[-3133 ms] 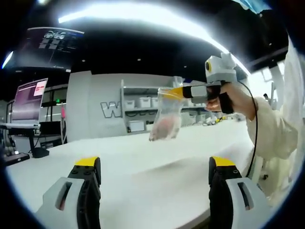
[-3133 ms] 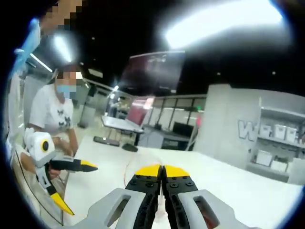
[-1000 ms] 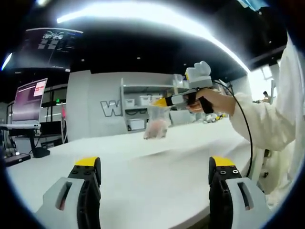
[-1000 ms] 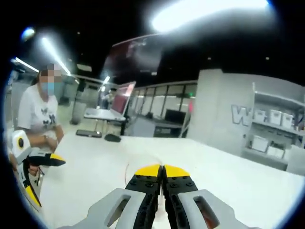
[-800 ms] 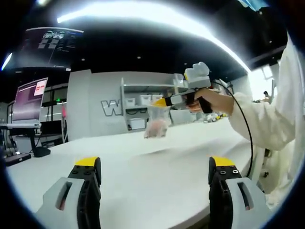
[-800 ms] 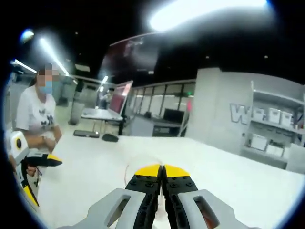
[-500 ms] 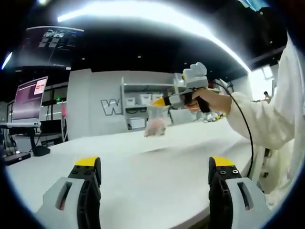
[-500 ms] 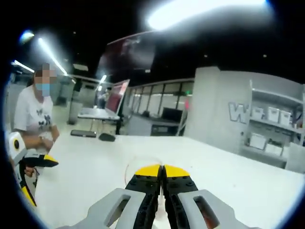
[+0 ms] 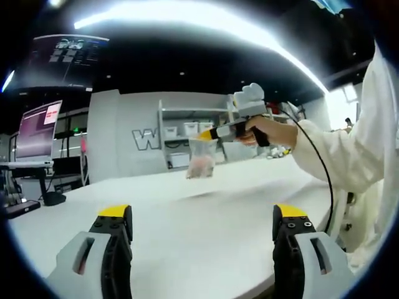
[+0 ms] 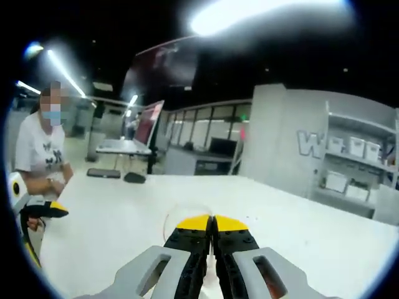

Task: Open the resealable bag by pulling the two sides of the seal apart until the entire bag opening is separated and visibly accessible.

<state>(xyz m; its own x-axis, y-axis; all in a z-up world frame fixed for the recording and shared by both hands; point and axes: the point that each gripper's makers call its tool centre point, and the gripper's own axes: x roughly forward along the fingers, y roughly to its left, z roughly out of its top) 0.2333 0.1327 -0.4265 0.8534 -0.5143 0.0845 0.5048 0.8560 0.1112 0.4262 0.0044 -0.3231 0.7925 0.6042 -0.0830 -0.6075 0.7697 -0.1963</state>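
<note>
Right gripper clenched on the top edge of the resealable bag, which hangs above the white table at frame centre. Left gripper released, jaws wide, well apart from the bag. Seal apparently unopened; second grip and pull remain.

Bare table — bag aloft beyond

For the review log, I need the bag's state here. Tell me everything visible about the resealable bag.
The resealable bag is small and clear, of thin plastic, with something pinkish in its lower part. It hangs upright in the air above the white table, touching nothing below. The right gripper pinches its top edge with jaws closed. The left gripper is open and well away from it. Whether the seal is open is too small to tell.
</note>
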